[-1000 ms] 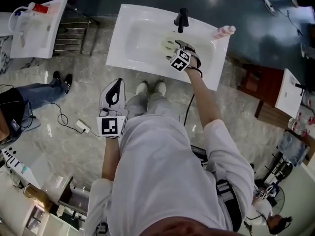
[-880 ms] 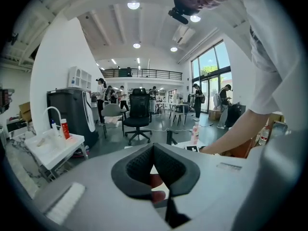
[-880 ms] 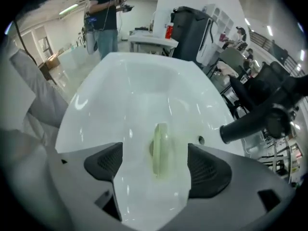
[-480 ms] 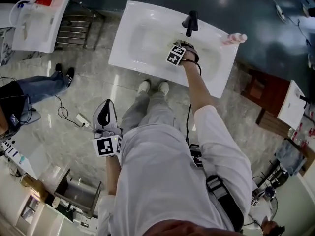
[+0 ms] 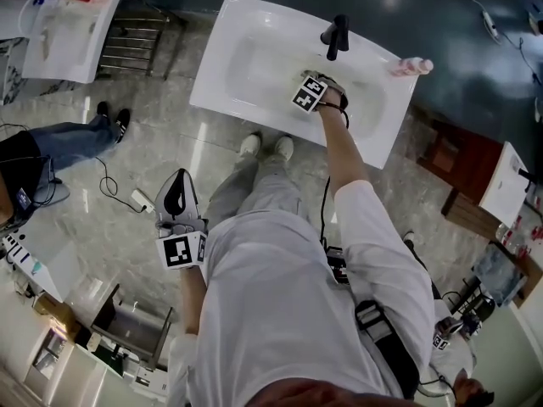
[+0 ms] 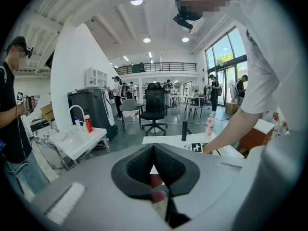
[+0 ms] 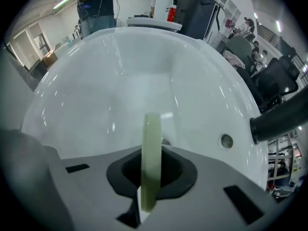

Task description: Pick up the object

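between the dark pads of the right gripper point(image 7: 151, 177), a thin pale green disc point(image 7: 152, 129) stands on edge, pinched tight across its flat faces, smooth and faintly translucent. the grasp looks made; lifting it clear of the bowl is what's left. beyond it the glossy white sink point(image 7: 110, 76) curves up to a matt black tap point(image 7: 281, 119). the left gripper point(image 6: 154, 148) hangs well away at the person's side, jaws together on nothing
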`<state>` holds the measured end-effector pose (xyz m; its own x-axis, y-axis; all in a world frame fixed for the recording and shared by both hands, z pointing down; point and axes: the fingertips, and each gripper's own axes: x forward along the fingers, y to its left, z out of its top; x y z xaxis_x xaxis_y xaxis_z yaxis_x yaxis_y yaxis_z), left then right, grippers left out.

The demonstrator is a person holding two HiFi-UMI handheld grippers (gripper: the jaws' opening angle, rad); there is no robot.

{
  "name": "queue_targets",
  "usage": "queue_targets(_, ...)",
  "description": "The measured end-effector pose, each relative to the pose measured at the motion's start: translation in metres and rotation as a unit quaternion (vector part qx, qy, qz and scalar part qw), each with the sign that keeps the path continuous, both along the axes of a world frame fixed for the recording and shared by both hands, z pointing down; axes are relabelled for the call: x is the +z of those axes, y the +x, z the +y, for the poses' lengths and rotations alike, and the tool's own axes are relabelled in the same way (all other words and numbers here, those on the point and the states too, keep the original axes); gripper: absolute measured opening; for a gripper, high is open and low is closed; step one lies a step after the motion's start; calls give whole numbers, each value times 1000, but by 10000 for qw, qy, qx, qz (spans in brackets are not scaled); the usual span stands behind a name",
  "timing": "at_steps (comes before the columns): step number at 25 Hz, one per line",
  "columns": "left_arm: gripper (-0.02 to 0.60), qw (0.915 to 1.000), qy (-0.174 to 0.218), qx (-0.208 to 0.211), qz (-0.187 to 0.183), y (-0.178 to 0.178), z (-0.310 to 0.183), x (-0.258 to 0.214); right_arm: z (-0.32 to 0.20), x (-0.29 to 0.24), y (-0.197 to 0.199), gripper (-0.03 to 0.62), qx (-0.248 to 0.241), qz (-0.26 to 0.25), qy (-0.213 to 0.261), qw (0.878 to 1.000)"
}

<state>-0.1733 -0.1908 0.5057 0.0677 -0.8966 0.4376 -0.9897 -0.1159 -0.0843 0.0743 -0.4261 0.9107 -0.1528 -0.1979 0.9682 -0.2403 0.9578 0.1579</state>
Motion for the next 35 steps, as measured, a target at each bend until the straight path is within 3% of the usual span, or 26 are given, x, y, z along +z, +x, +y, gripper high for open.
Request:
queue_targets(5, 0, 9995, 165, 266, 69, 5, -14, -2, 4, -36, -7, 17, 608, -799, 1, 9949)
queue_targets(9, 0, 9976, 354, 582, 154, 14, -32, -10, 7, -86, -14, 17, 1229, -1814, -59, 9757)
queue_targets(14, 0, 9918, 705, 1031, 287, 25, -63, -27, 12, -171, -27, 17, 2029, -3257, -155, 9233)
queue_targets(22, 0, 9735, 1232, 1852, 530, 65, -110, -56, 30, -317, -32, 17, 2385, -4926, 419, 8359)
queue_targets(29, 0, 9530, 1520, 2526, 694, 108, -132, -80, 54, -445, -20, 17, 2293, -5935, 1240, 7614)
queue_targets(35, 0, 9377, 1825, 2837, 830, 134, -149, -110, 82, -522, -1, 15, 2097, -6257, 2131, 7205)
